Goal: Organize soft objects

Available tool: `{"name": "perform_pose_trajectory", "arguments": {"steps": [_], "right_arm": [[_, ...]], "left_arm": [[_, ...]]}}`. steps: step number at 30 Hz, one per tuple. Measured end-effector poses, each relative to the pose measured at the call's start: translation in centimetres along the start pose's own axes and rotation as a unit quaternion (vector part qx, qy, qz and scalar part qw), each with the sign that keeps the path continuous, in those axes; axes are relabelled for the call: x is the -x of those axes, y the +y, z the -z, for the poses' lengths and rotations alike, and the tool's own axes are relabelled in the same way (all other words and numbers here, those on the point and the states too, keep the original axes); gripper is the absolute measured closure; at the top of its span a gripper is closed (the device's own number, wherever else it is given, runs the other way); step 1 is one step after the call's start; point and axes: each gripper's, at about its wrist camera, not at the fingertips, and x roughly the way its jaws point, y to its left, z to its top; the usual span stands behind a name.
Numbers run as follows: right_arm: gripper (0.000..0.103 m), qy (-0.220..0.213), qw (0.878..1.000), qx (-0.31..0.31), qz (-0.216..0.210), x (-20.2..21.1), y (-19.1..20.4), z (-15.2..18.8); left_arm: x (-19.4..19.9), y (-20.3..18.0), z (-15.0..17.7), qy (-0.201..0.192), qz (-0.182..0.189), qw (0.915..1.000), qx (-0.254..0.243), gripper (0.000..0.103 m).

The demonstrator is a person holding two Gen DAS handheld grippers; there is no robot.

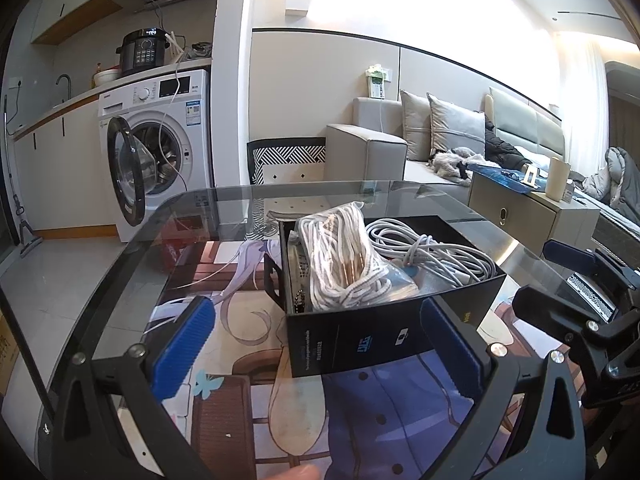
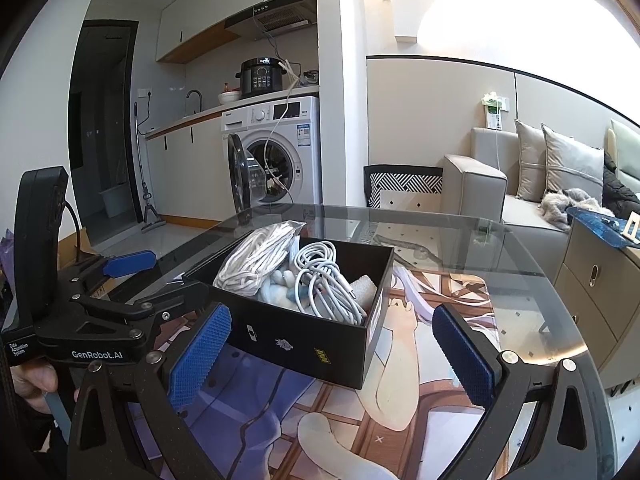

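**On the glass table: box of cables between your two spread grippers**

At nine o'clock of the black box (image 1: 384, 300), your left gripper (image 1: 316, 344) hangs with jaws spread wide, gripping nothing. Inside the box, the bagged white rope (image 1: 344, 256) lies toward ten o'clock and the loose white cable coil (image 1: 428, 248) toward two. The box rests on the glass table (image 2: 500, 264). At three o'clock, your right gripper (image 2: 332, 356) is equally wide apart and empty, its blue pads (image 2: 196, 360) flanking the box's near corner.

Left wrist view: aimed close, level, at the open black cardboard box (image 1: 384, 320).
Right wrist view: aimed from its right.
Shared: box, round glass table (image 2: 500, 256).
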Motion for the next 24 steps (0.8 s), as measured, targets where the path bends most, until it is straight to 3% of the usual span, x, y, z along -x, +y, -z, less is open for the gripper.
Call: {"name": "perform_pose_trajectory", "arguments": {"steps": [24], "right_arm": [[0.0,-0.008,1.0,-0.003,0.004,0.55,-0.25,0.04]], "left_arm": [[-0.05,0.07,0.01,-0.001,-0.001,1.0,0.001,0.0]]}}
